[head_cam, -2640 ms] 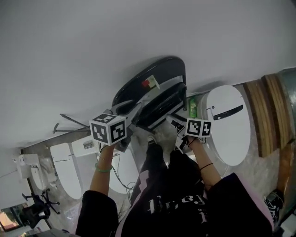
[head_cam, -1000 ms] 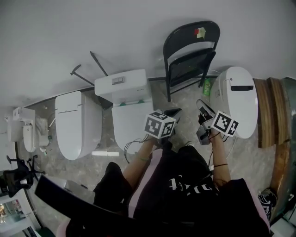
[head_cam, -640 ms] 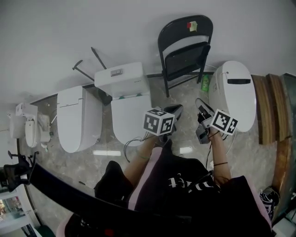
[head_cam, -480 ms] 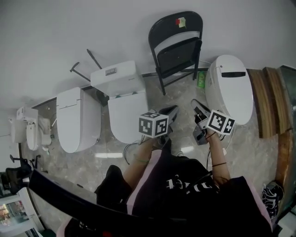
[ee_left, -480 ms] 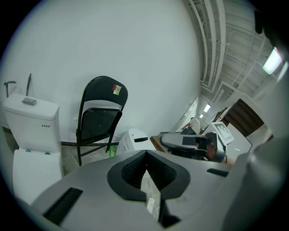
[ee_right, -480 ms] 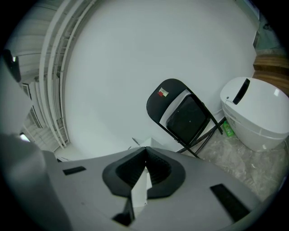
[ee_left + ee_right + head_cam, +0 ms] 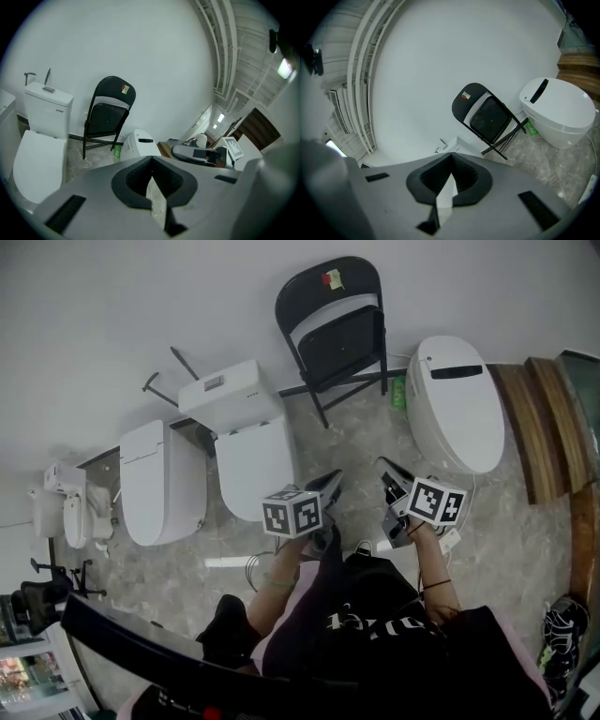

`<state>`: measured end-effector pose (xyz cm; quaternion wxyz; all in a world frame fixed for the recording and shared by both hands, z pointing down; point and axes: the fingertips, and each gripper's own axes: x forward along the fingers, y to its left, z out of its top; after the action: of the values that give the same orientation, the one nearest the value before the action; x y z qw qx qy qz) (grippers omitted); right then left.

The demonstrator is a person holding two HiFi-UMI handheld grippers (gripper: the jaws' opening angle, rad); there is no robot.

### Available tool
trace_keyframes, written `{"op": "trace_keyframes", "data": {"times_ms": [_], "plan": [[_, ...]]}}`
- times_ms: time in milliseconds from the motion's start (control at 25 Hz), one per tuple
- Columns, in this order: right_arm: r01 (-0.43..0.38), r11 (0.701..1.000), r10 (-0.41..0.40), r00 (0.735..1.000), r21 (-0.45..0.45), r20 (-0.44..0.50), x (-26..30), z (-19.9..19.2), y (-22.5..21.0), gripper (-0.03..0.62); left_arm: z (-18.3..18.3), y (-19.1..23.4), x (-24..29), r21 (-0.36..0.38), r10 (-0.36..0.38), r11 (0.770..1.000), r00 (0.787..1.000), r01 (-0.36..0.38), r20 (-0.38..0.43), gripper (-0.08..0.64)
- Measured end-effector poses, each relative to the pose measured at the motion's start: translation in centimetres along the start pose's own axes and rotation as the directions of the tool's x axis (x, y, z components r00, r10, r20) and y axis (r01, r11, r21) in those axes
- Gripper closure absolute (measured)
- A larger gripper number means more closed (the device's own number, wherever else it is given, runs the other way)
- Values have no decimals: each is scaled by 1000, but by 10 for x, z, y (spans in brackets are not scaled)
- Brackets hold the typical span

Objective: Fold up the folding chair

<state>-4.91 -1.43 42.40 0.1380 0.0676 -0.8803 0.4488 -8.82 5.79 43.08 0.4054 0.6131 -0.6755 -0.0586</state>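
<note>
The black folding chair [image 7: 333, 324] stands folded flat, leaning against the white wall between two toilets. It also shows in the left gripper view as the chair [image 7: 108, 115] and in the right gripper view as the chair [image 7: 487, 117], well ahead of both pairs of jaws. My left gripper [image 7: 330, 482] is shut with nothing in it, held over the floor well short of the chair. My right gripper [image 7: 386, 468] is shut and empty too, beside the left one. Both pairs of jaws meet with no gap, in the left gripper [image 7: 151, 164] and in the right gripper [image 7: 451, 157].
A white toilet with a tank [image 7: 239, 437] stands left of the chair, and another toilet [image 7: 159, 479] further left. A rounded white toilet [image 7: 457, 409] is on the right, with a green bottle [image 7: 397, 393] by the wall and wooden boards [image 7: 539, 427] beyond.
Both grippers, which were at the chair in the oldest frame, have drawn back from it and sit lower in the head view. The chair stays folded against the wall.
</note>
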Motion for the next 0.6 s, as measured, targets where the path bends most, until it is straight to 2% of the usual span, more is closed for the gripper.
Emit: {"op": "trace_keyframes", "data": {"times_ms": [280, 600], "plan": [[7, 1000, -7, 999, -12, 37, -12, 0, 11, 578, 12, -9, -11, 57, -4, 998, 1000, 3, 21, 557], [29, 998, -25, 998, -64, 60, -9, -16, 41, 578, 11, -12, -37, 97, -46, 994, 999, 44, 20, 557]]}}
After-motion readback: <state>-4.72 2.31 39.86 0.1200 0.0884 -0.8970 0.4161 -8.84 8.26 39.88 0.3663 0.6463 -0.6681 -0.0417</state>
